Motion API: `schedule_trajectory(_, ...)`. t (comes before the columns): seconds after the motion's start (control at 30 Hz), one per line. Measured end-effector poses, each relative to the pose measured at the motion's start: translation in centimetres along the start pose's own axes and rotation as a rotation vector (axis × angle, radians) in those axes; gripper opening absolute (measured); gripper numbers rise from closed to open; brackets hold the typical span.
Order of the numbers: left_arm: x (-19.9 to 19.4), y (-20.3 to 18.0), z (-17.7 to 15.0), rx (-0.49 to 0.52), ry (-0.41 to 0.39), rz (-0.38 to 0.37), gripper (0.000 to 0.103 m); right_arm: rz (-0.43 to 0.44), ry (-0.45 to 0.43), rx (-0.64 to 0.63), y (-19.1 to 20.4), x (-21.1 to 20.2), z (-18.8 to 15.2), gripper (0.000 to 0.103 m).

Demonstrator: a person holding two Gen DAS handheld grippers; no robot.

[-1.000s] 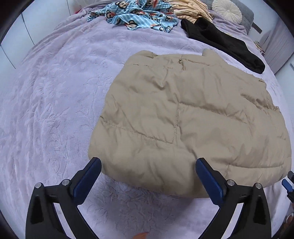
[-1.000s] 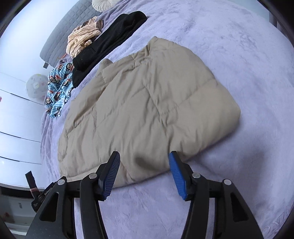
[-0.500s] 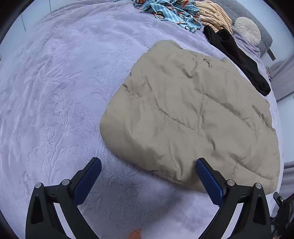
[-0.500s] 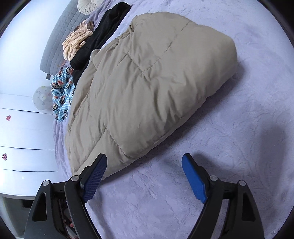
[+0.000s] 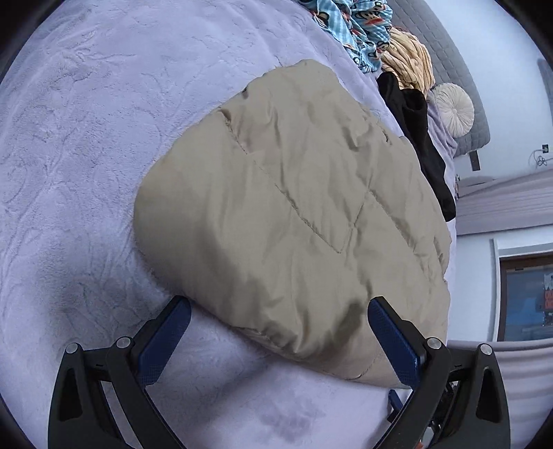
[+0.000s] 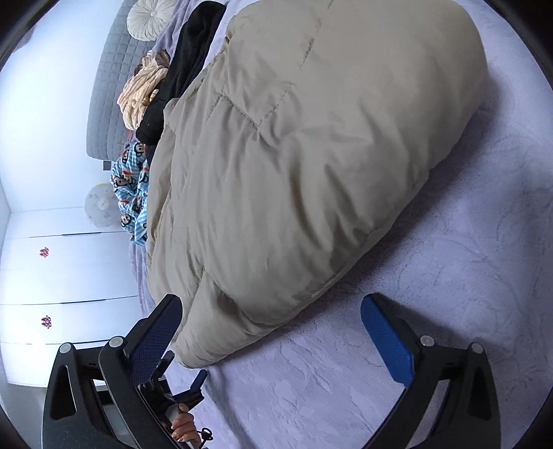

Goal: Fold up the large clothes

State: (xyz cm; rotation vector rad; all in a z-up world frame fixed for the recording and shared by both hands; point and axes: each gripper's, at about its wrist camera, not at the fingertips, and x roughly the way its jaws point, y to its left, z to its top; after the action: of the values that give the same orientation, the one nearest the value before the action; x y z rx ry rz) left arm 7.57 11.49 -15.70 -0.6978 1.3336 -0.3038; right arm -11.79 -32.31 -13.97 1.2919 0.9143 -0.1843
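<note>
A beige padded jacket (image 5: 293, 207) lies folded in a thick bundle on the lavender bedspread (image 5: 86, 155). My left gripper (image 5: 278, 304) is open, low over the bundle's near edge, which bulges up between its blue pads without touching them. In the right wrist view the same jacket (image 6: 311, 155) fills the middle. My right gripper (image 6: 271, 300) is open with its jaws still opening. The jacket's near corner sits between them, close to the left finger (image 6: 159, 331), which does not press on it. The left gripper (image 6: 179, 383) shows at the lower left, held by a hand (image 6: 183, 426).
Beyond the jacket lie a black garment (image 5: 414, 138), a yellow striped garment (image 5: 408, 62) and a blue monkey-print cloth (image 5: 356, 24). A round cushion (image 5: 452, 110) leans on the grey headboard (image 5: 446, 51). White wardrobe doors (image 6: 69, 276) stand past the bed's edge.
Both grippers have sunk toward the jacket's near edge and rolled, so the jacket looks larger and tilted. The right jaws have spread much wider. The left jaws stayed wide.
</note>
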Motion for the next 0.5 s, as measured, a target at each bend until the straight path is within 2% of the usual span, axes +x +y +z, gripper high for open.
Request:
schedule_trajectory(0.27,3.3,-1.5,1.5,-0.022,0.011,-0.060,0.102,0.060,-0.010,0.064,-0.4,1.5,1.6,0.103)
schedule_trajectory(0.4,3.8,-2.6,2.9,-0.037,-0.048,-0.057,0.102,0.110,-0.009,0.093,-0.1,2.5,2.9,0.103)
schedule_trajectory(0.47,4.1,-3.1,3.5,-0.046,-0.085,-0.007,0.094,0.128,-0.007,0.092,0.3,3.1,3.7,0.103)
schedule_trajectory(0.5,4.2,-3.2,3.8,-0.045,-0.094,0.011,0.081,0.129,-0.005,0.086,0.5,3.5,4.0,0.103)
